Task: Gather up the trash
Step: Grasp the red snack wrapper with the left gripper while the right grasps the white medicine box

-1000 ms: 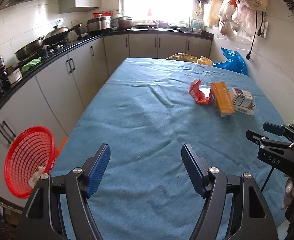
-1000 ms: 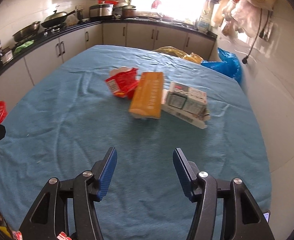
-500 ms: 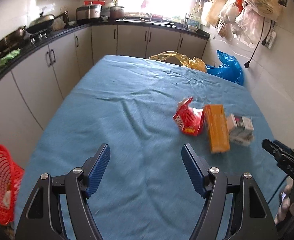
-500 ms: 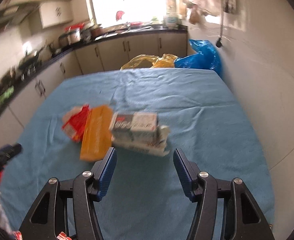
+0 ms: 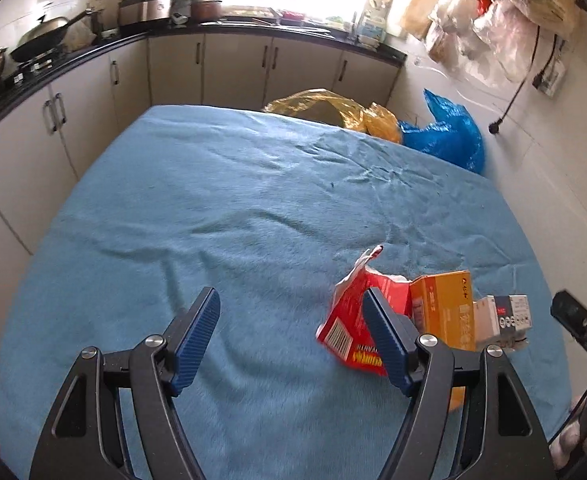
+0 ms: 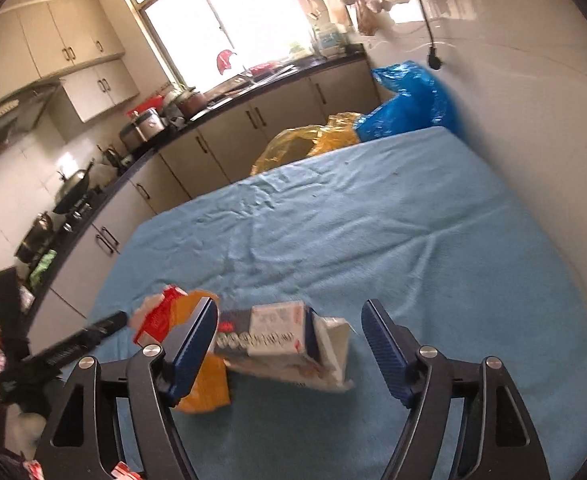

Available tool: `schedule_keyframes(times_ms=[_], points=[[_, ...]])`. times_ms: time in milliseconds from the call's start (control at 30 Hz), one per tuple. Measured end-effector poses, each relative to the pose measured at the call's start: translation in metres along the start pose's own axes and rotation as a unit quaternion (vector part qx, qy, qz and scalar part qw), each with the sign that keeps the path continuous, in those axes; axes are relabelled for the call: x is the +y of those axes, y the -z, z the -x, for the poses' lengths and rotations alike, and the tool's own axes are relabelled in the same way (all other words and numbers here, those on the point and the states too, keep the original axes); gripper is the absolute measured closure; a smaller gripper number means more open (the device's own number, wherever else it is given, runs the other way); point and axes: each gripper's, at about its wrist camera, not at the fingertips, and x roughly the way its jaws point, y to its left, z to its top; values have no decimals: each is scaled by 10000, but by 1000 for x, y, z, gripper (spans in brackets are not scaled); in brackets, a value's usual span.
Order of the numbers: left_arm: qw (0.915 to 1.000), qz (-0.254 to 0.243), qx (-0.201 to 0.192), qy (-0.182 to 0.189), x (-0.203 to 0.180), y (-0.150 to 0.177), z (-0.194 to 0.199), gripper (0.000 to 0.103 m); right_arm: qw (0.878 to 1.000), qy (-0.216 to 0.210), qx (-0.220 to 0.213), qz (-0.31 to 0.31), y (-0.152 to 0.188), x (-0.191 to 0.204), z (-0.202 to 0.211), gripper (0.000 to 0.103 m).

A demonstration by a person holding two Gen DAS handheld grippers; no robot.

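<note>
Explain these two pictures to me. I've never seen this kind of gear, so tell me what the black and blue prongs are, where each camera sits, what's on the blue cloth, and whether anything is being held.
There is no robot here. A person holds a hand-operated gripper in each hand, and each carries a wide-angle camera looking forward along its two blue-padded fingers.

One picture looks out from the left gripper, the other from the right gripper. Both are open and hold nothing.

On the table's blue cloth lie three pieces of trash close together: a torn red packet, an orange box and a white carton. The right gripper's fingers sit on either side of the white carton without closing on it.

Behind is a kitchen counter, with yellow and blue plastic bags past the table's far edge.
</note>
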Motion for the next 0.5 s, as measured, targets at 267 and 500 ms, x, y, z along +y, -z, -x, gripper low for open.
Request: schedule_keyframes(times_ms=[267,500], points=[[9983,-381,421,155,-21,-1,-34,30,9979,-501,411,-34,-3,0,-38,23],[9964,-220,730,368,-19,7,-30,93,9931,-535,821,637,23,30,-33,32]])
